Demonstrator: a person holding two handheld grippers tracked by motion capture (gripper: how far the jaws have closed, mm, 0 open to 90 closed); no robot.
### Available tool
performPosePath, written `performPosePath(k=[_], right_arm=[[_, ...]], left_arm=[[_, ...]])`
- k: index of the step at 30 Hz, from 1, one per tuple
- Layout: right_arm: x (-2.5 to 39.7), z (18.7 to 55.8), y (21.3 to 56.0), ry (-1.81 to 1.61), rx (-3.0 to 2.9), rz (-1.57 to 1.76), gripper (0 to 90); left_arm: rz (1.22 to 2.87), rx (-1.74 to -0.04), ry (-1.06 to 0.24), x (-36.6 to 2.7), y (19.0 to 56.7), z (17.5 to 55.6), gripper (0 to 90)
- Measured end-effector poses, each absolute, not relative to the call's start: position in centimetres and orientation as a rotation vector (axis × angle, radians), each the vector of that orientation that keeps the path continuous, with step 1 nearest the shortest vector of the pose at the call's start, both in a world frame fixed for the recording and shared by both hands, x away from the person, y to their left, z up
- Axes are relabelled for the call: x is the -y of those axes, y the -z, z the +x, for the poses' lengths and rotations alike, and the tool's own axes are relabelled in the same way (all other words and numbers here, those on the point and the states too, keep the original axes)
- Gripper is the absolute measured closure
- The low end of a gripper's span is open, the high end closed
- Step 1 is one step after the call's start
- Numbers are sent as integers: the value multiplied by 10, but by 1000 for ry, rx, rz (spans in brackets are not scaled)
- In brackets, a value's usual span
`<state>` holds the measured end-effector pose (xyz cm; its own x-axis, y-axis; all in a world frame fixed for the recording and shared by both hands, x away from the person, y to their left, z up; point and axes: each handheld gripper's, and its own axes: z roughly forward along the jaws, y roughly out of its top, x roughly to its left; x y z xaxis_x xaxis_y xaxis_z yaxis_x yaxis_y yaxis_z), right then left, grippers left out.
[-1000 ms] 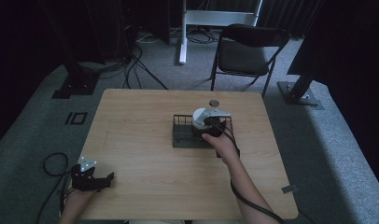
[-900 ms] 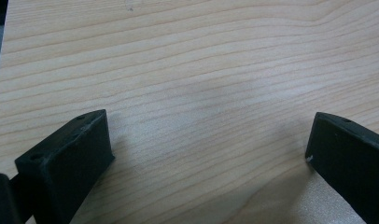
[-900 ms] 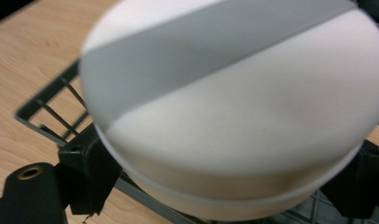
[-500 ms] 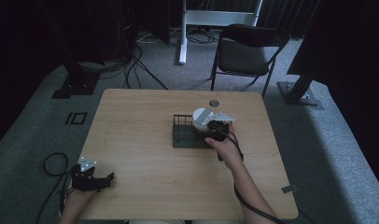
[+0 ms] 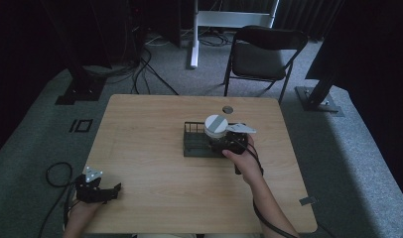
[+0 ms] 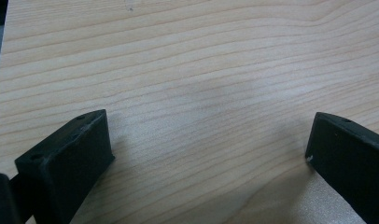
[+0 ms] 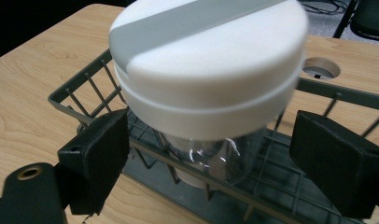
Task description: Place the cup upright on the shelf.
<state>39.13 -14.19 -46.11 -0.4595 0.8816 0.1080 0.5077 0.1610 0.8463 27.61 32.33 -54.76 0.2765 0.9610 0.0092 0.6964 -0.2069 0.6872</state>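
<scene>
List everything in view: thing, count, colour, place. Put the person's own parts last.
Table: one, light wood, centre of the room.
Wire basket: one, dark grey, right of the table's middle.
Jar: one, clear with a white lid bearing a grey stripe, standing in the basket.
Hole: one, round, near the table's far edge.
Folding chair: one, black, beyond the table.
Left gripper: one, black, jaws open, at the table's near left corner.
Right gripper: one, black, jaws open on either side of the jar.

The black two-jaw right claw (image 5: 224, 144) gapes wide on an outstretched forearm; the black left claw (image 5: 107, 192) gapes too, low and near.
</scene>
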Motion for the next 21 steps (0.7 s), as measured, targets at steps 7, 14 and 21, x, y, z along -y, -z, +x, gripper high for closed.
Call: performPosePath(k=[7,14,21], right_arm=[[152,384,462,-1227,-2023,1307,119],[163,371,460,-1252,-2003,1296,119],[175,357,461,-1257,-1998,1282,119]], left_arm=[[1980,-1485,-602,-323,548,276,5],[1980,-1485,-602,-323,548,276,5],[1980,-1485,-602,-323,548,276,5]])
